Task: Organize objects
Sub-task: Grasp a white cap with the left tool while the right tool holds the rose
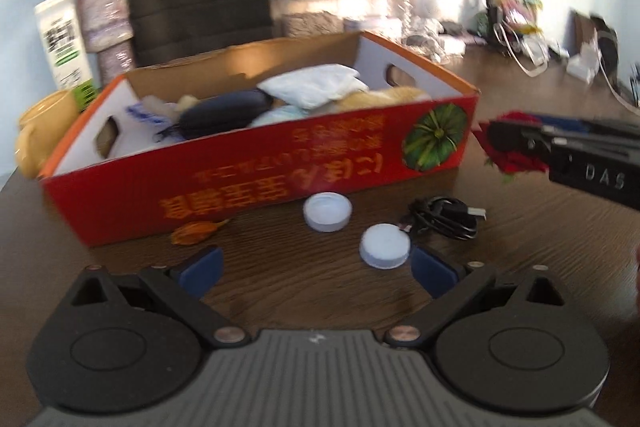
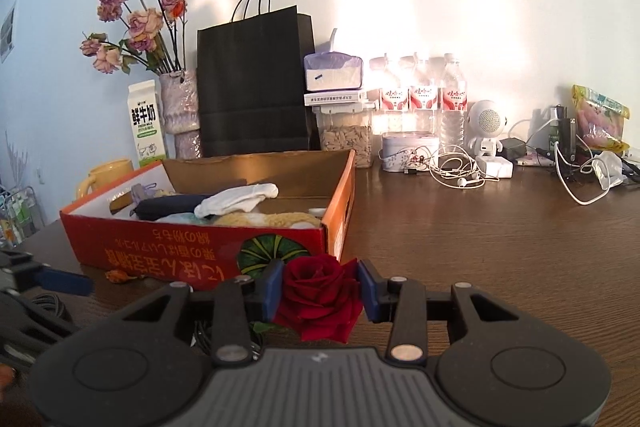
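My right gripper (image 2: 320,287) is clenched on a red rose (image 2: 318,297): both blue pads press into the bloom's sides, and the flower sits low over the tabletop (image 2: 480,247), just short of the near right corner of the red cardboard box (image 2: 192,247). I judge this to be the carrying step, with the rose picked up and bound for the box. The next move calls for lifting the bloom above the box's front wall, swinging it over the opening and letting go gently, since the petals are soft and a tighter squeeze would crush them.

My left gripper (image 1: 316,267) has its jaws released and wide, holding nothing. Between and just ahead of its pads lie two white bottle caps, the nearer cap (image 1: 385,246) close to the right pad and the farther cap (image 1: 327,211) near the box wall. A coiled black cable (image 1: 444,221) lies just right of the caps, and a small orange dried thing (image 1: 196,231), which I cannot identify, rests against the box's foot. These look like the next items to gather.

The box already holds a dark case (image 1: 224,113), a white cloth (image 1: 316,87) and something tan and fluffy (image 2: 264,219), so the clearest drop spot seems to be its right end.

Beyond stand a yellow mug (image 2: 106,173), a milk carton (image 2: 146,125), a vase of dried flowers (image 2: 180,103), a black paper bag (image 2: 254,83), water bottles (image 2: 452,99) and tangled white earphones (image 2: 460,171). None blocks my path; only the box wall does.
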The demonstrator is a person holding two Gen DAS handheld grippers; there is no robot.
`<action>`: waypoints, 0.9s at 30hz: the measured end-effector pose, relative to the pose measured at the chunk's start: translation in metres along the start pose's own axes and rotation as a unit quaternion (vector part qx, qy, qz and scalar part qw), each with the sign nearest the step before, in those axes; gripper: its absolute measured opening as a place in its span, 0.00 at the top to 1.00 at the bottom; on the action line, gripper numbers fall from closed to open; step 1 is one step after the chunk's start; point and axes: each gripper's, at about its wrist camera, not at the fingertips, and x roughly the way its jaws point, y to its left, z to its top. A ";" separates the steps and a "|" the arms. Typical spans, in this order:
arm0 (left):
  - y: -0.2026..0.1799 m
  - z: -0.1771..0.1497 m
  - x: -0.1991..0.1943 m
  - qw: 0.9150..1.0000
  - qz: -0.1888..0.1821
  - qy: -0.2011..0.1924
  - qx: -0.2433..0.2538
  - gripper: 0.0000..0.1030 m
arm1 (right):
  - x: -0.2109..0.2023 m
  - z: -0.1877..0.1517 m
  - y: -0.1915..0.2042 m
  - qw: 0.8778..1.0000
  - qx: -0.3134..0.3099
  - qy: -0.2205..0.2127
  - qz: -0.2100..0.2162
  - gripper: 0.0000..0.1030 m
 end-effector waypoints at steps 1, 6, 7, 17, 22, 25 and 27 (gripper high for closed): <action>-0.004 0.001 0.003 1.000 -0.004 0.005 0.009 0.08 | 0.000 0.000 0.000 1.000 0.000 0.000 0.001 0.63; -0.014 0.003 0.011 0.999 -0.030 0.002 0.026 0.30 | 0.001 0.000 0.000 1.000 -0.001 0.002 0.004 0.63; -0.014 0.003 0.011 0.999 -0.040 0.000 0.025 0.43 | 0.000 0.000 0.000 1.000 -0.001 0.001 0.004 0.63; -0.008 -0.004 -0.004 0.998 -0.062 -0.012 -0.001 0.72 | 0.000 -0.001 0.001 1.000 -0.002 0.000 0.011 0.63; 0.007 -0.009 -0.020 0.997 -0.054 -0.031 -0.038 0.72 | -0.001 -0.001 0.001 1.000 -0.004 -0.001 0.009 0.63; 0.015 -0.011 -0.029 0.997 -0.049 -0.041 -0.046 0.72 | 0.000 -0.002 0.002 1.000 -0.008 0.001 0.006 0.63; 0.020 -0.011 -0.035 0.997 -0.044 -0.047 -0.051 0.72 | 0.000 -0.002 0.003 1.000 -0.011 0.002 0.005 0.63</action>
